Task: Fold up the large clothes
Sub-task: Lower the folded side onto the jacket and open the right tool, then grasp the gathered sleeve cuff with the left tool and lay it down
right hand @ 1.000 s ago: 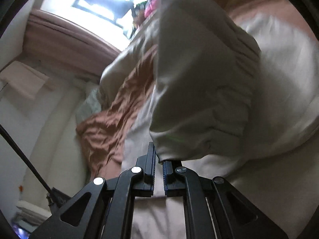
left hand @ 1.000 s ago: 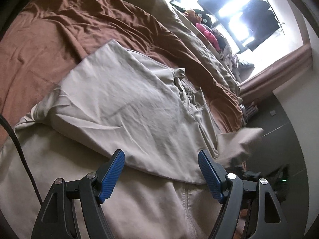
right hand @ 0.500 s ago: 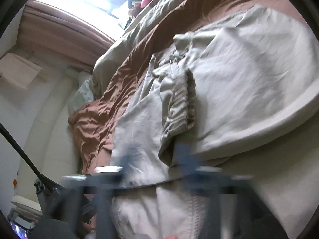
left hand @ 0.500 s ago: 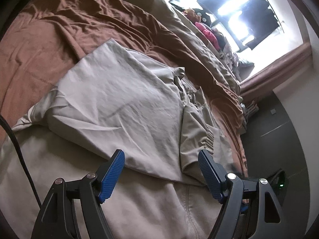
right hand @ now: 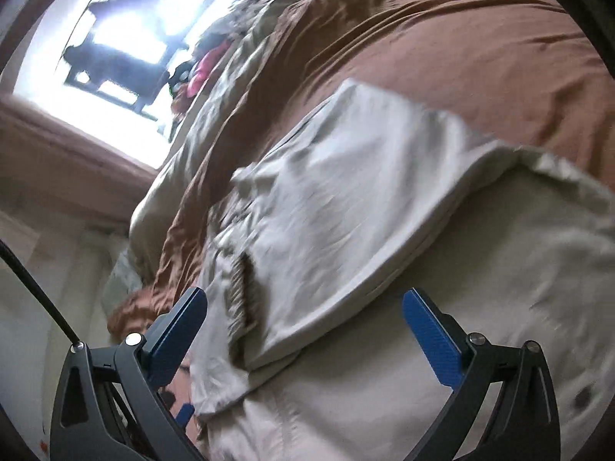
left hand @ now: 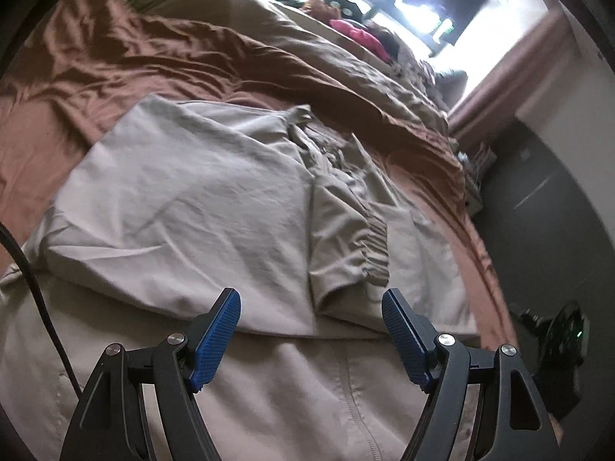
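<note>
Beige garment (left hand: 184, 207) half folded on a brown-sheeted bed (left hand: 127, 65), both grippers empty above it.

At far left a black cable (left hand: 34, 280) crosses the garment's edge. The left gripper (left hand: 311, 330) hangs over the near part of the cloth, its blue pads spread and nothing between them. Ahead of it a folded-over panel lies flat, and to its right a sleeve with a gathered cuff (left hand: 371, 246) rests on top. The right gripper (right hand: 303, 330) is spread wide too, clear of the garment (right hand: 346, 199); the cuff (right hand: 244, 288) lies just beyond its left finger. A bright window (right hand: 111, 38) stands behind the bed (right hand: 480, 57).
</note>
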`<state>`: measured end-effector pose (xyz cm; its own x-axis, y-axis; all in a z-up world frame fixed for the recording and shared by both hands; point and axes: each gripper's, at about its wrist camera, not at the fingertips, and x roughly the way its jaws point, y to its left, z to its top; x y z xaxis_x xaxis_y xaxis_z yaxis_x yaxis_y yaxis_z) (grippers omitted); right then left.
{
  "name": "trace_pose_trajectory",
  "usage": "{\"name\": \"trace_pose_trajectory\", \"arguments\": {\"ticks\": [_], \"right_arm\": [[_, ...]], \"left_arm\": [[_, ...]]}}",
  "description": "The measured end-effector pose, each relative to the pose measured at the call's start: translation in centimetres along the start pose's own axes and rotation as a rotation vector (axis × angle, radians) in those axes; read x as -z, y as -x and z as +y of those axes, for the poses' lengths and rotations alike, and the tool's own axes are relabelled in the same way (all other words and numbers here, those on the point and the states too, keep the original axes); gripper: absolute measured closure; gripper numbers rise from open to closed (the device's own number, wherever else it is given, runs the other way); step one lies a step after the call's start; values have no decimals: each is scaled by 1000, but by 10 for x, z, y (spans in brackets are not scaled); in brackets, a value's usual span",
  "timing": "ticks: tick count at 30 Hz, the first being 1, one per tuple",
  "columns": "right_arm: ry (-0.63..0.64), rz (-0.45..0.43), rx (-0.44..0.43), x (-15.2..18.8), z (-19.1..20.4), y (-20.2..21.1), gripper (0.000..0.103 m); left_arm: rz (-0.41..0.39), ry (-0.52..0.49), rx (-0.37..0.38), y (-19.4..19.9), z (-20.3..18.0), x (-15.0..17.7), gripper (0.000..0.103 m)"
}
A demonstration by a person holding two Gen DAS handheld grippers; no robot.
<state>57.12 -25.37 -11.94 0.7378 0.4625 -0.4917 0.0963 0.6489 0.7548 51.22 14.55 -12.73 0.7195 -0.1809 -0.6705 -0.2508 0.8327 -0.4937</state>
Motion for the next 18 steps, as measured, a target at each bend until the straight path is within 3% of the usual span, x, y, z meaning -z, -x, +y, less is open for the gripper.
{"name": "trace_pose_trajectory", "arguments": {"ticks": [4,11,15,17,18], "right_arm": [[-86,-21,82,-10,-25,3,1],[-197,1,79,-18,-48,14,2],[-244,-2,73,-18,-58,23,7],[-267,5,52,-16,-62,21,15],[-279,6,48,-16,-64,21,25]], "left_arm": [[70,-78,-29,-30,-28,5,26],[98,-270,-109,-69,-76,1,26],[115,-369,-187,-98,-92,-3,26],[130,-403,-227,-112,-98,-4,26],[137,-421,-252,-121,-100,-5,26]]}}
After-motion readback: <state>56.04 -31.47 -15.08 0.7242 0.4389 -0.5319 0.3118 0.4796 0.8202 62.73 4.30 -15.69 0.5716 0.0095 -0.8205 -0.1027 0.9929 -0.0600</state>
